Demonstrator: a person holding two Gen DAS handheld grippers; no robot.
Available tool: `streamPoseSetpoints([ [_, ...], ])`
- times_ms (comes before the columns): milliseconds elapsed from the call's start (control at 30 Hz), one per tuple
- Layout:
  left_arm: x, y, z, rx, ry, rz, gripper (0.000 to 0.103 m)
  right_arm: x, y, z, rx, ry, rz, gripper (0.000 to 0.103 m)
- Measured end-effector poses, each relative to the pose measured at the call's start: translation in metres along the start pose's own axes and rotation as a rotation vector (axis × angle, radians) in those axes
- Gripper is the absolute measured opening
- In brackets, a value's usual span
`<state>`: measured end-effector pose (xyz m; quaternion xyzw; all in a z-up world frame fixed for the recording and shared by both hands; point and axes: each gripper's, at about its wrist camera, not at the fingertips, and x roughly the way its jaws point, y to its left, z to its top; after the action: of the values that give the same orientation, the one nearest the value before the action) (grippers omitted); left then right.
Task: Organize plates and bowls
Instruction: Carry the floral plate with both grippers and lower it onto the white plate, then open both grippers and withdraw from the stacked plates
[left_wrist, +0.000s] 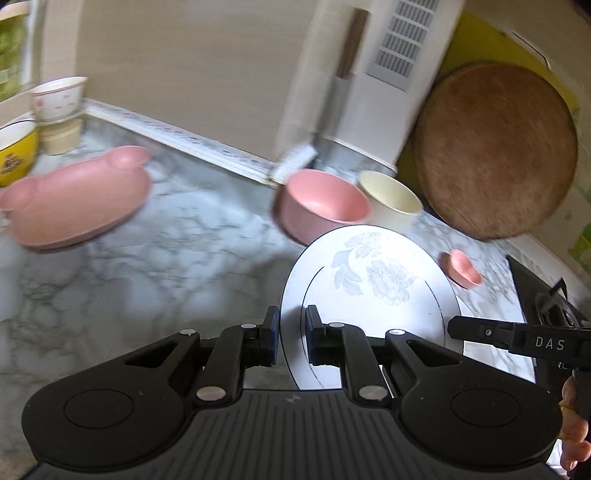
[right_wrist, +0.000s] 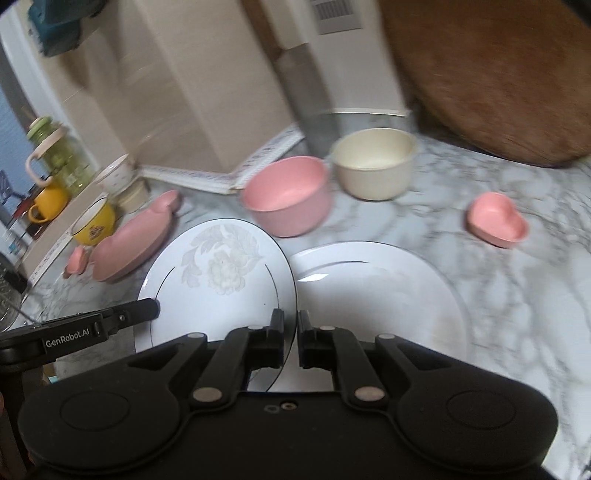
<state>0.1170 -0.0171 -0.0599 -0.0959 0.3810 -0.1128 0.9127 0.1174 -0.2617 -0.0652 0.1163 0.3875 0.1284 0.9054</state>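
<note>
Both my grippers clench the same flowered plate (left_wrist: 373, 280) above the marble counter (left_wrist: 147, 280).

My left gripper (left_wrist: 291, 334) pinches the plate's left rim; my right gripper (right_wrist: 290, 341) pinches its right rim, so the plate hangs between them, clear of the counter. A second white plate (right_wrist: 388, 291) lies on the counter just under its right edge. Beyond it stand a pink bowl (right_wrist: 286, 195) and a cream bowl (right_wrist: 373, 162) side by side, with a small pink heart dish (right_wrist: 496, 219) apart to the right. The pink bear-shaped plate (left_wrist: 74, 203) lies to the left near a yellow bowl (left_wrist: 16, 151).
</note>
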Motion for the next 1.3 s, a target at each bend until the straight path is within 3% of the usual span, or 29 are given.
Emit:
streamPoseSetpoints([
  [500, 0.052, -0.057, -0.008, 0.105, 0.073, -0.033, 0.013, -0.009, -0.066, -0.014, 0.089, 0.012, -0.085, 0.006],
  [1300, 0.070, -0.060, -0.012, 0.101, 0.122, -0.015, 0.013, 0.000, -0.076, -0.011, 0.091, 0.064, -0.075, 0.006],
])
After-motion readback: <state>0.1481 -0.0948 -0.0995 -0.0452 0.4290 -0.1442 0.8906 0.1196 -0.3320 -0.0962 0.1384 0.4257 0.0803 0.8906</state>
